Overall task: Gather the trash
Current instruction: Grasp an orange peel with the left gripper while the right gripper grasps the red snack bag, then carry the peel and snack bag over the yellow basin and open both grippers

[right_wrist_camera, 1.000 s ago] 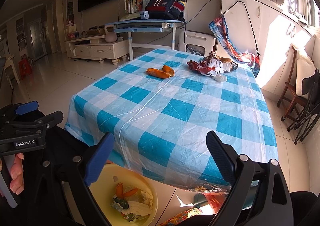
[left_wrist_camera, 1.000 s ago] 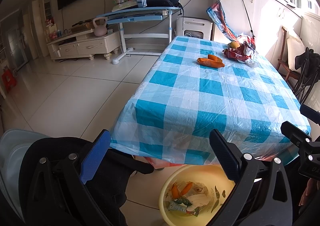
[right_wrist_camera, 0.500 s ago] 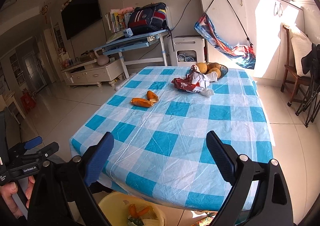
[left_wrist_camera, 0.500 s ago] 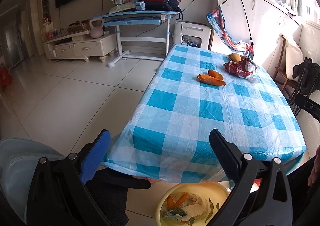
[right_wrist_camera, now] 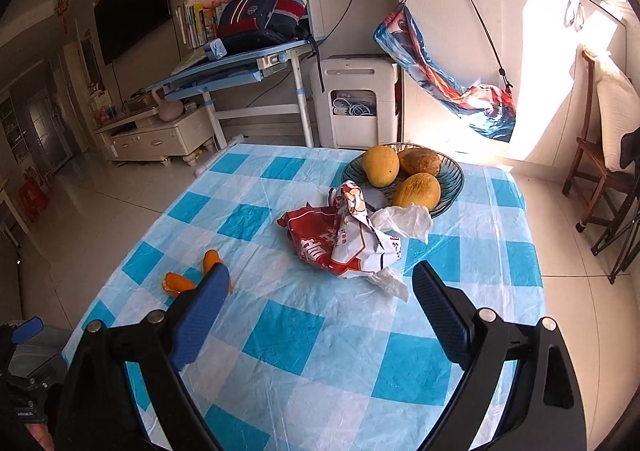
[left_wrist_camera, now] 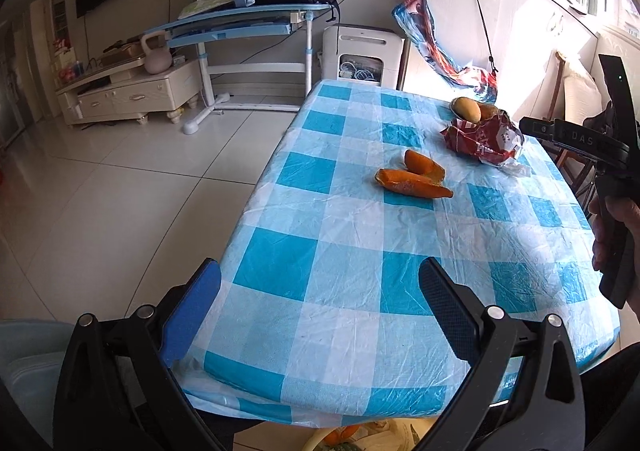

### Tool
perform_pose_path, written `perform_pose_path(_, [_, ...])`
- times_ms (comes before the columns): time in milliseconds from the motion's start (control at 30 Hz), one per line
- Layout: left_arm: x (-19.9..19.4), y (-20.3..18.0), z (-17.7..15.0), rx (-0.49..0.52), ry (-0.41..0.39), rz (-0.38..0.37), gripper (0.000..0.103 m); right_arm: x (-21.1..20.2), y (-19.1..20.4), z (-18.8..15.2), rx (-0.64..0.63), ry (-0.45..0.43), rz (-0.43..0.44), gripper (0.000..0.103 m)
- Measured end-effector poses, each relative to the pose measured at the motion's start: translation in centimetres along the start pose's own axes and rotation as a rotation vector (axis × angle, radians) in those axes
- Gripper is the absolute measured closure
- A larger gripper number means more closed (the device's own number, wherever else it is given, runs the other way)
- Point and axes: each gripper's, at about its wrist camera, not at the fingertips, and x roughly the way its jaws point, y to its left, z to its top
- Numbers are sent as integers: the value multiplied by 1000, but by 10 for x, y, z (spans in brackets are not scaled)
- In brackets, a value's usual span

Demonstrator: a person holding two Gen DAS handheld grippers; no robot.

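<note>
- Left claw [left_wrist_camera: 320, 303] spread wide, empty, hovering over the near end of the desk [left_wrist_camera: 360, 251] with its blue-and-white checked plastic cover.
- Right claw [right_wrist_camera: 320, 291] likewise spread wide and empty, held above the desk, pointed toward the far end.
- Two orange peel pieces [left_wrist_camera: 414, 179] lying together on the cover near the middle of the desk, touching each other; in the right wrist view partly hidden behind the blue finger pad [right_wrist_camera: 200, 311].
- Crumpled red-and-white snack wrapper [right_wrist_camera: 344, 239] further along, just beyond the right claw, between its fingers in that view.
- White scrap of thin plastic [right_wrist_camera: 404, 221] resting against the wrapper and the bowl's edge.
- Dark glass bowl [right_wrist_camera: 452, 175] at the far end, touching the wrapper, holding three yellow-brown fruits [right_wrist_camera: 380, 165].
- Yellow basin [left_wrist_camera: 360, 439] on the floor under the near desk edge, only a sliver visible, with orange scraps inside.
- Person's hand [left_wrist_camera: 612, 227] gripping the right claw's handle at the right edge of the left wrist view.
</note>
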Motion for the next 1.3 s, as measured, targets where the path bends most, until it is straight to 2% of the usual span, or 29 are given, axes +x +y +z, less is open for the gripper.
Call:
perform_pose_path(67, [13,-7,13,4,14,-30,7,19,-5,11,2,10,-17,15])
perform_pose_path(167, [35,-20,30,18,26,-66,7,48,-5,20,-27,57,-28,28])
perform_pose_path(200, [42,-25,35,25,29,-74,7,56,-6,21,-37,79,-23,41])
perform_pose_path(233, [50,-30,39,34,35,-84,7,63,-6,20,-45,108,-21,59])
perform_pose_path(300, [66,-40,49,42,49,-108,7,72,-9,16,-43,155,4,80])
perform_pose_path(367, [76,-49,57,84,38,-165,7,69,-11,10,-44,164,30,83])
perform_pose_path(433, [89,-64,67,200,36,-207,7,61,-9,5,-53,170,73,88])
perform_pose_path(500, [100,-72,74,294,51,-267,9,47,-6,1,-62,163,109,89])
perform_pose_path(567, [113,-82,80,397,86,-294,12,30,-6,-1,-57,149,149,89])
perform_pose_path(667, [130,-94,82,511,137,-324,20,8,-5,0,-30,126,213,89])
perform_pose_path(767, [143,-102,77,590,194,-342,32,-11,-4,-6,-19,125,244,89])
perform_pose_path(800, [145,-104,75,615,214,-338,42,-15,-5,-9,-13,128,247,89])
perform_pose_path(867, [144,-103,73,619,226,-355,50,-21,-9,-15,17,134,257,89])
perform_pose_path(933, [142,-103,73,613,243,-354,64,-25,-16,-19,66,138,275,89])
perform_pose_path(1133, [126,-97,61,610,259,-331,81,-41,-21,-27,135,123,295,89])
perform_pose_path(1300, [113,-84,53,543,267,-300,89,-55,-19,-38,176,108,322,89])
